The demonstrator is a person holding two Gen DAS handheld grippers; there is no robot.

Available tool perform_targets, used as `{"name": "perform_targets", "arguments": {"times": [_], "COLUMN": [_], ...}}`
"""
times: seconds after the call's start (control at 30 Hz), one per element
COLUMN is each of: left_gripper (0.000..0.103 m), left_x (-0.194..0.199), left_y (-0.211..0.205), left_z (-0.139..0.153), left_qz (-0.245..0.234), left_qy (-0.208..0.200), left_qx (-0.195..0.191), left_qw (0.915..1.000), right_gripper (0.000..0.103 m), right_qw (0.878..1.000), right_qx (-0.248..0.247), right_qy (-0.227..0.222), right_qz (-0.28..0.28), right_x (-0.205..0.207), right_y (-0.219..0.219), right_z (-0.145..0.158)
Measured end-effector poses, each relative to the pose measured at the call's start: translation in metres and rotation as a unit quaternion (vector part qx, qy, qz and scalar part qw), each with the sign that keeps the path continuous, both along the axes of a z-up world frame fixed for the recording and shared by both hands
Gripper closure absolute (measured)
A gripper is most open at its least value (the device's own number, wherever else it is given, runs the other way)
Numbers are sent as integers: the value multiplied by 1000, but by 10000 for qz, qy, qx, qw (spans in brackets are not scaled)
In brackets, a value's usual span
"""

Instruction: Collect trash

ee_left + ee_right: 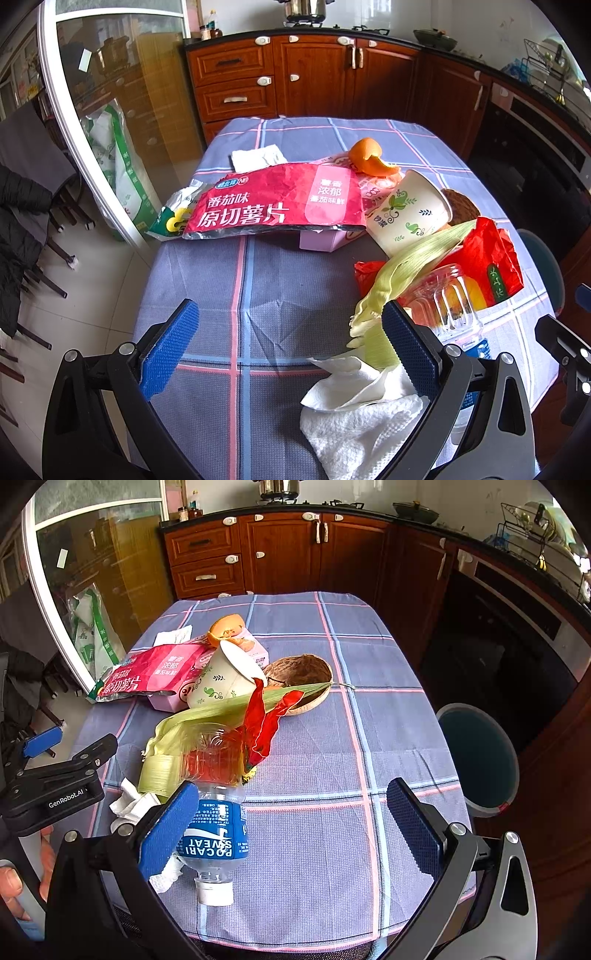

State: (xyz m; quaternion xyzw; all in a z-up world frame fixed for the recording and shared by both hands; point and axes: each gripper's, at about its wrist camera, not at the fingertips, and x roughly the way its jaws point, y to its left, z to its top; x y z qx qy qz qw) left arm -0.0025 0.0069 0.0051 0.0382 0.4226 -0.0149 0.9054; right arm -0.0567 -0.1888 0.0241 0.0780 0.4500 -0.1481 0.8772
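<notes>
Hovering wide-jawed, both tools, left tool (288, 347) and right tool (291, 827), overhang the table (314, 746).

The left gripper (290, 345) is spread wide, its blue pads (168, 349) well apart and holding nothing. The right gripper (291, 825) is likewise spread wide and empty. A hand (14, 890) grips the left gripper's handle at the frame's lower left.
</notes>
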Motion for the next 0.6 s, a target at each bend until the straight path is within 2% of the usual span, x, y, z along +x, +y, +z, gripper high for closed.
{"name": "perform_targets", "arguments": {"times": [0.6], "left_gripper": [4], "left_x": [-3], "left_y": [-1], "left_z": [0], "left_qz": [7], "left_qy": [19], "left_qx": [-37], "left_qw": [10000], "right_gripper": [5], "right_qw": [10000], "right_qx": [4], "right_qy": [-25], "right_qz": [-11], "right_x": [-2], "right_y": [1], "right_z": [-2]}}
